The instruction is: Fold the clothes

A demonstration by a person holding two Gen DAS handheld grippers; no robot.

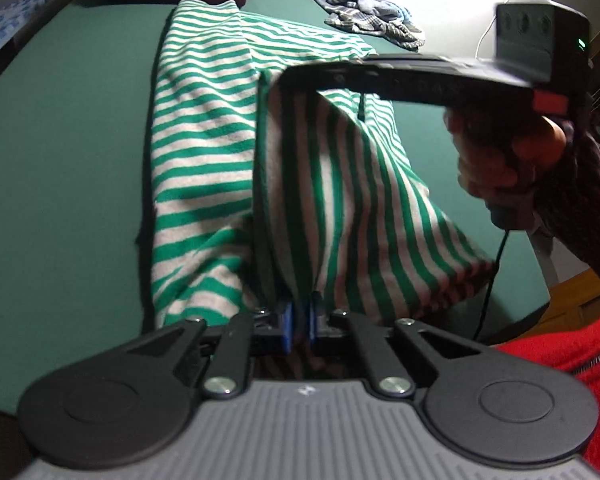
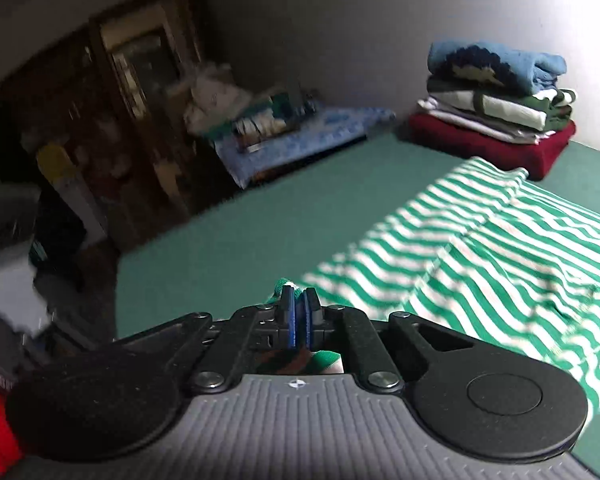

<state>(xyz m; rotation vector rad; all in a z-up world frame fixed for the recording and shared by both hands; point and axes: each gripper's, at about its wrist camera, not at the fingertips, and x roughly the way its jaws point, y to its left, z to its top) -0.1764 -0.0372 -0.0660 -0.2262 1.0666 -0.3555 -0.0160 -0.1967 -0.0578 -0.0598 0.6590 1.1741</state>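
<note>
green table [image 1: 60,128] fills both views, and the striped shirt [image 1: 204,152] is the landmark here: green-and-white, long axis running away from the person toward the folded stack [image 2: 496,120] at the far edge, w/ a loose pile of blue checked clothes [image 1: 368,14] off to the far right of the shirt. far half of the shirt lies flat on the table; near half is lifted, a flap hanging in a tent on its right side. left gripper [image 1: 299,326] sits at the shirt's near edge, jaws pinched nearly together w/ striped cloth running straight into them. right gripper [image 2: 299,320] is also clamped down, a nub of green-white fabric poking out past the pads, holding the flap up higher and further along the shirt. so both grips sit on the near right side, cloth stretches away toward the stack, and i'd judge the flap wants carrying across the shirt's width to the left. left view shows the right tool and hand [image 1: 496,152] from outside plus the tent; right view alone shows the stack's layers and the flat far half, blurred.
</note>
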